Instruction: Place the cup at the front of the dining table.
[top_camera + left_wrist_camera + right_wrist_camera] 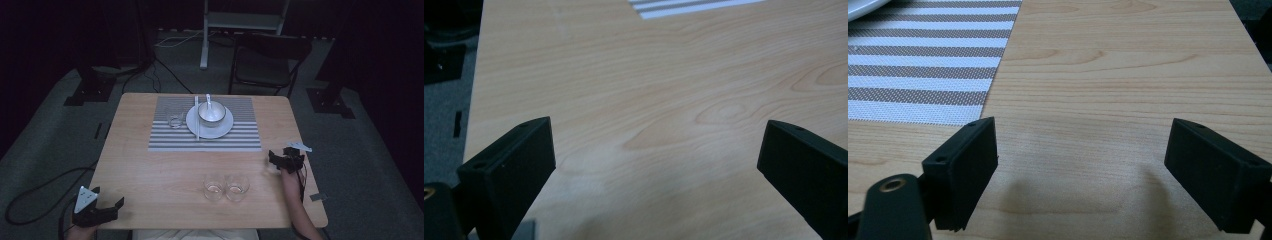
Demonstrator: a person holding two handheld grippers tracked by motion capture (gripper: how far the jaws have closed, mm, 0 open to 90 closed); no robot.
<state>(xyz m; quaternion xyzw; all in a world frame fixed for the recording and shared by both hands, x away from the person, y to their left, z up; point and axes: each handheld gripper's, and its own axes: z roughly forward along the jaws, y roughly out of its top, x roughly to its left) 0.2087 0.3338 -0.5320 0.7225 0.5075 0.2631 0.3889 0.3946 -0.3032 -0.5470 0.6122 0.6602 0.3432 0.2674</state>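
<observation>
Two empty clear glasses, left glass [213,190] and right glass [237,187], standing upright and touching side by side near the 6 o'clock edge of the tabletop [150,170]. Between the two grippers, held by neither. Right gripper [276,159] at about 2 o'clock from the pair, near but apart, jaws spread wide over bare wood. Left gripper [109,206] well apart at about 8 o'clock, by the near left corner, jaws likewise wide apart with nothing between them. Bare wood grain between the jaws in both gripper views, a corner of striped placemat [923,65] off toward 10 o'clock in the right one. At 12 o'clock from the pair, on the placemat: a third clear glass [175,117], looking empty, and just beside it a white plate [220,131] carrying a bowl [212,114] with a spoon [208,101] resting in it. Chopsticks [197,117] lying across the plate's left rim.
</observation>
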